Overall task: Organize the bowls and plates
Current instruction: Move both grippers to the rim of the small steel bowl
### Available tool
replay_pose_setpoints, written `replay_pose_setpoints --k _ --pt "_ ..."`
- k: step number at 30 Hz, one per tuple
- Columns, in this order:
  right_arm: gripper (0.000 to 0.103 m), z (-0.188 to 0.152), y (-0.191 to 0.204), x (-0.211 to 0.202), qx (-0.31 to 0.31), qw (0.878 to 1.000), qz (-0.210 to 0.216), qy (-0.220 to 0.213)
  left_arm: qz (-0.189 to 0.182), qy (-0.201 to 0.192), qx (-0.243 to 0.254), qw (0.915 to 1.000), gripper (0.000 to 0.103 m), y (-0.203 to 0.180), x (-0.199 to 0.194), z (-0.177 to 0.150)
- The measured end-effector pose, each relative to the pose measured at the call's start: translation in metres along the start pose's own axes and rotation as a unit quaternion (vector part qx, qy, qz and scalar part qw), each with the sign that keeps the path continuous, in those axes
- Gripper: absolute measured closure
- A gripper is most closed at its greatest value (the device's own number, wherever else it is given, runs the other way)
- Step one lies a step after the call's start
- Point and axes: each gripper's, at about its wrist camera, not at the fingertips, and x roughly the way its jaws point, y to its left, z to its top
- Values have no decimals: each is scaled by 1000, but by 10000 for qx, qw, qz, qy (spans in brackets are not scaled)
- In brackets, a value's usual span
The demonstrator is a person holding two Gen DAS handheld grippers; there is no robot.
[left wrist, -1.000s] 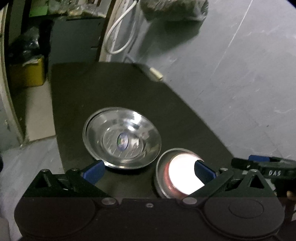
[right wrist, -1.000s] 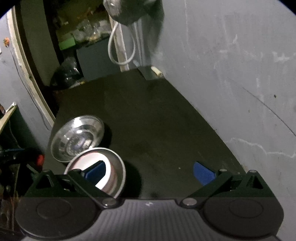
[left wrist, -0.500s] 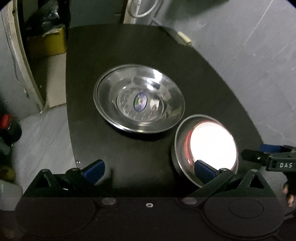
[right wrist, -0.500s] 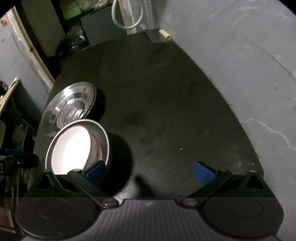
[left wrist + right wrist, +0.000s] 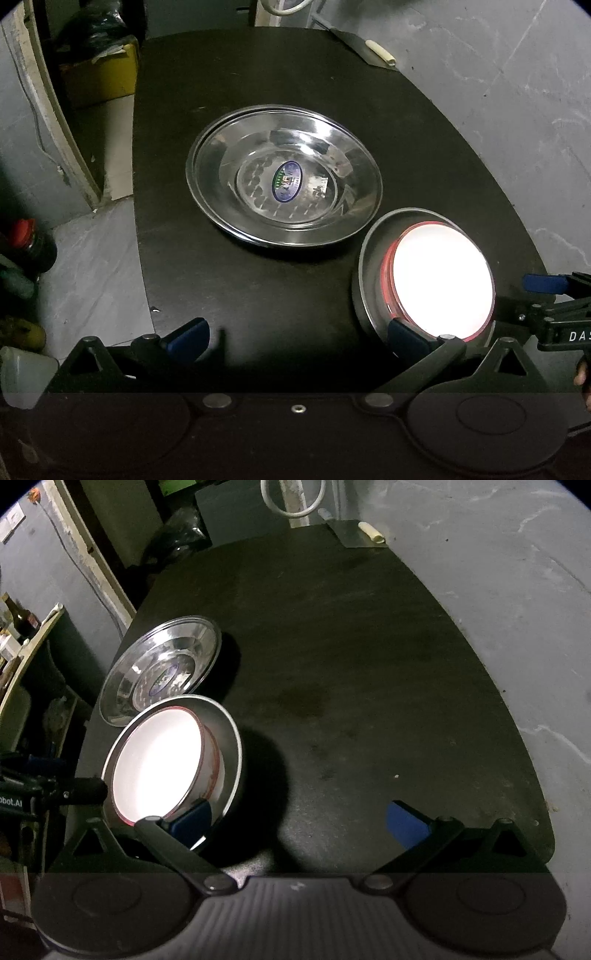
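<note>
In the left wrist view, the left gripper (image 5: pixel 295 336) is held spread wide over the dark counter (image 5: pixel 229 280), nothing between its fingers. At frame centre a steel plate (image 5: pixel 284 177) lies flat. To the lower right, a white bowl (image 5: pixel 441 280) is seated in a smaller steel plate (image 5: pixel 364 280). In the right wrist view, the right gripper (image 5: pixel 301 821) is spread too, its left finger (image 5: pixel 190 821) overlapping that bowl's near rim at lower left.

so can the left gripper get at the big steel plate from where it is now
Probably yes. The left gripper is open, and only bare black table lies between it and the steel plate; the white bowl sits off to its right.
</note>
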Motion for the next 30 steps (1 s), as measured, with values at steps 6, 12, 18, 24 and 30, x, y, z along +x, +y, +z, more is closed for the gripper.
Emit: replay_pose_setpoints --k 6,12,18,24,30 --pt "0 1 2 3 -80 9999 0 66 44 38 71 10000 1 -3 1 2" --pt "0 2 4 6 -134 9999 14 85 206 95 288 9993 1 -13 6 4" --pt "0 2 3 6 -143 9998 49 90 383 98 494 9980 1 -22 6 7" --pt "0 3 2 6 -153 9998 60 83 541 124 683 9961 1 -28 5 11" --pt "0 3 2 5 -237 9996 80 104 611 190 708 9954 1 -31 7 12"
